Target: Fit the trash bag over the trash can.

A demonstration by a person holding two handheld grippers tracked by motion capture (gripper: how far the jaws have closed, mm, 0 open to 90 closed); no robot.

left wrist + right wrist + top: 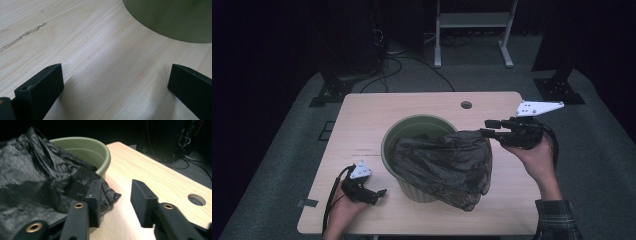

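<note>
A pale wooden worktop [362, 115] with a round cable hole [466, 105] stands on grey carpet [277, 165] in a dim room. Behind it, black cables [397, 62] trail across the floor near a white metal stand [472, 30] and dark equipment bases [329, 90].

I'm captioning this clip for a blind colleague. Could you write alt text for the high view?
A black plastic bag lies draped over a green bin on a wooden table, covering its near right side. The right gripper is at the bag's upper right corner, jaws open; the left gripper rests near the table's front left.
</note>
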